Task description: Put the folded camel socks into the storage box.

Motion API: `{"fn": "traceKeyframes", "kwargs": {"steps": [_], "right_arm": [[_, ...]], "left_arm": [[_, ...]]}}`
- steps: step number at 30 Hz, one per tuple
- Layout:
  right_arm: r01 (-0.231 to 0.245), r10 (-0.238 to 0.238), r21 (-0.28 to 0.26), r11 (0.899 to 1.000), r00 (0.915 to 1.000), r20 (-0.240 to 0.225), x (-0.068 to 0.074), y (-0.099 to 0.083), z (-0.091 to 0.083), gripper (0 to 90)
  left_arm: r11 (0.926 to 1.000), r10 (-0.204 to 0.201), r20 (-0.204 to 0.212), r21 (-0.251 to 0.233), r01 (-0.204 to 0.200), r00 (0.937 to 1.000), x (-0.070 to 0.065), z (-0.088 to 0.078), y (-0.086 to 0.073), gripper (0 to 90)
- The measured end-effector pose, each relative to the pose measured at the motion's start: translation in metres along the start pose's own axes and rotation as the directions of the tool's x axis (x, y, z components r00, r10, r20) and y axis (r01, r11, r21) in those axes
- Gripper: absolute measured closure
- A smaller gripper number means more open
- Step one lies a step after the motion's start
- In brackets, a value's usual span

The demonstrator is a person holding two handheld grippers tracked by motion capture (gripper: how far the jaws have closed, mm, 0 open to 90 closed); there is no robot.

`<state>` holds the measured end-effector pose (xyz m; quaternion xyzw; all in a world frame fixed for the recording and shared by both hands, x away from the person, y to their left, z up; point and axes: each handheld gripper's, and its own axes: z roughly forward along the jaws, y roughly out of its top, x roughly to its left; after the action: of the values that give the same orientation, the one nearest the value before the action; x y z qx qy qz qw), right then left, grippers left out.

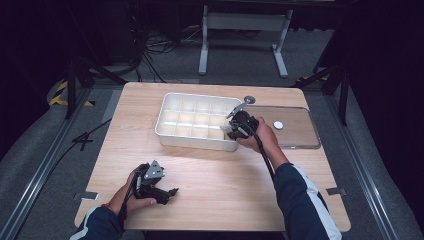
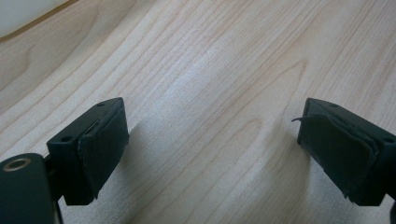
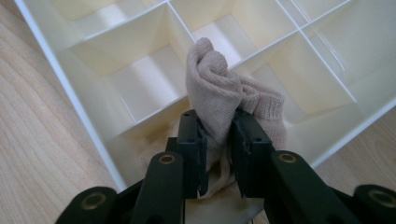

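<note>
Right up close in the right gripper view, the right gripper [image 3: 218, 154] has its jaws clamped on a beige sock [image 3: 219, 93], bunched up and sticking out above the jaws, sitting over the near corner compartment of the white divided tray [image 3: 84, 112]. Looks like soft ribbed knit, so I'd guess it's super light, floppy and not fragile at all; it'll squish and droop wherever it isn't pinched. Grabbing the thick bunched middle like this seems the safest bet, since a loose edge would probably just slide out. The left gripper [image 1: 165, 192] is parked on the tabletop [image 1: 215, 185] well in front of the tray, jaws wide apart with nothing between them. A clear lid [image 1: 300, 131] lies flat just to the right of the tray. Hard to tell how much sock hangs below the jaws, since they hide that part, and from the high view the sock is basically lost behind the hand.
</note>
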<state>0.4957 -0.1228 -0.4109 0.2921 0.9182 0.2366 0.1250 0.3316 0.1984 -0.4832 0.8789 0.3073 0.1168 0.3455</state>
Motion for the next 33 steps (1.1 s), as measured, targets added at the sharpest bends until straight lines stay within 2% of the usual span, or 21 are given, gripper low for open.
{"fn": "traceKeyframes", "kwargs": {"steps": [4, 5, 10, 16, 20, 33], "right_arm": [[0.013, -0.013, 0.025, 1.000, 0.9999, -0.003, 0.001, 0.000, 0.003, 75.5], [0.030, -0.030, 0.037, 0.999, 0.9995, 0.000, 0.001, 0.001, 0.004, 75.8], [0.016, -0.015, 0.077, 0.997, 0.9998, -0.013, -0.002, 0.005, 0.006, 76.1], [0.038, -0.040, 0.123, 0.992, 0.9990, 0.018, 0.002, 0.010, 0.012, 76.2], [0.045, -0.048, 0.144, 0.989, 0.9987, 0.019, 0.003, 0.011, 0.017, 76.3], [0.032, -0.031, 0.146, 0.989, 0.9995, -0.008, 0.000, 0.011, 0.019, 76.4]], "left_arm": [[1.0000, -0.004, 0.003, 0.000, 0.004, 1.0000, 0.000, 0.000, 0.000, 8.9], [1.0000, -0.003, 0.002, -0.001, 0.003, 1.0000, 0.000, 0.000, 0.000, 8.9], [1.0000, -0.005, 0.006, 0.001, 0.005, 1.0000, 0.000, 0.000, 0.000, 8.9], [1.0000, -0.004, 0.004, 0.002, 0.004, 1.0000, 0.000, 0.000, 0.000, 8.9], [1.0000, -0.001, 0.002, 0.002, 0.001, 1.0000, 0.000, 0.000, 0.000, 8.9], [1.0000, -0.005, 0.004, 0.001, 0.005, 1.0000, 0.000, 0.000, 0.000, 8.8]]}}
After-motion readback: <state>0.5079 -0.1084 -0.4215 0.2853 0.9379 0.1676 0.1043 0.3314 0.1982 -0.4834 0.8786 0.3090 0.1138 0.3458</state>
